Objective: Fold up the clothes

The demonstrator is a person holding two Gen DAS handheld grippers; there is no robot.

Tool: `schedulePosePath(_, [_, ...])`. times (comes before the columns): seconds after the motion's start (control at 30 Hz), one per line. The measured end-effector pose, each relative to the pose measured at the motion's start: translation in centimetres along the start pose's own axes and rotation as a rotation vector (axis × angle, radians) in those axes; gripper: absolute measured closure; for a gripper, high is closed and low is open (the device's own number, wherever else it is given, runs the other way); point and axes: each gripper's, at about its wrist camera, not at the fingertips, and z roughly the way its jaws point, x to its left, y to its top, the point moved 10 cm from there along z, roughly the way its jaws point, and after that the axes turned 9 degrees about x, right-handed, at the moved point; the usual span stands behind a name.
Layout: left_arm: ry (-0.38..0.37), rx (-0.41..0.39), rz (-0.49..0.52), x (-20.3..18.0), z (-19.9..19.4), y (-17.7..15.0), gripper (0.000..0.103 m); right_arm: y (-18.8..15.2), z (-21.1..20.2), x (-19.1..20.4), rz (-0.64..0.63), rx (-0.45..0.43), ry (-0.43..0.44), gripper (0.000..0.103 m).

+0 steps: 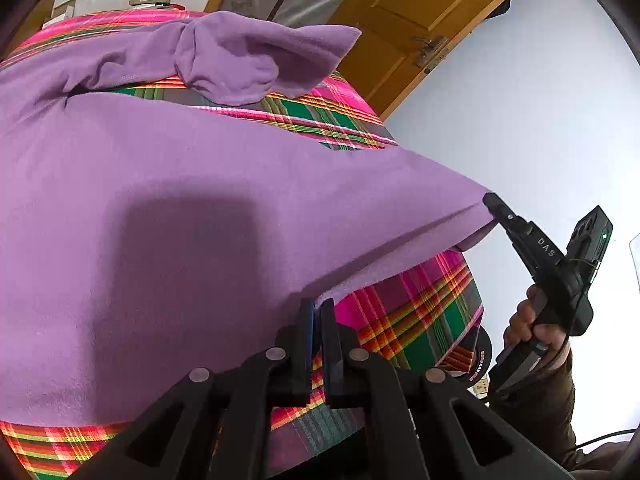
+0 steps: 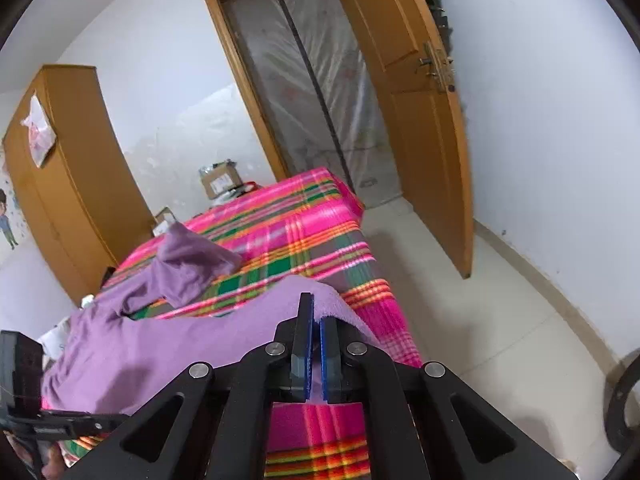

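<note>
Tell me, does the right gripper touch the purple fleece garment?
Touching. In the left wrist view the right gripper pinches the purple fleece garment at its corner, jaws shut on the cloth.

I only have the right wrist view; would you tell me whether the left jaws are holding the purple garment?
Observer: Yes, the left gripper is shut on the garment's near edge.
Operator: Is the edge between the grippers slack?
Observer: No, it runs fairly straight to the right gripper, which pinches a corner.
Operator: Does that corner rest on the bed?
Observer: No, it looks lifted clear of the plaid sheet.
</note>
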Motion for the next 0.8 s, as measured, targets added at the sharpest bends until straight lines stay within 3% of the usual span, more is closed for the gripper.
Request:
schedulePosePath(0.57, [-0.018,0.022,-0.023,0.6,0.8,-0.3,0.099,-2.4,1.4,-2.7,0.038,0.067,-0.087,0.100])
schedulePosePath(0.8, [-0.030,0.022,-0.030,0.7,0.7,-0.4,0.099,-2.5,1.6,-3.8,0.183,0.101,-0.009,0.092])
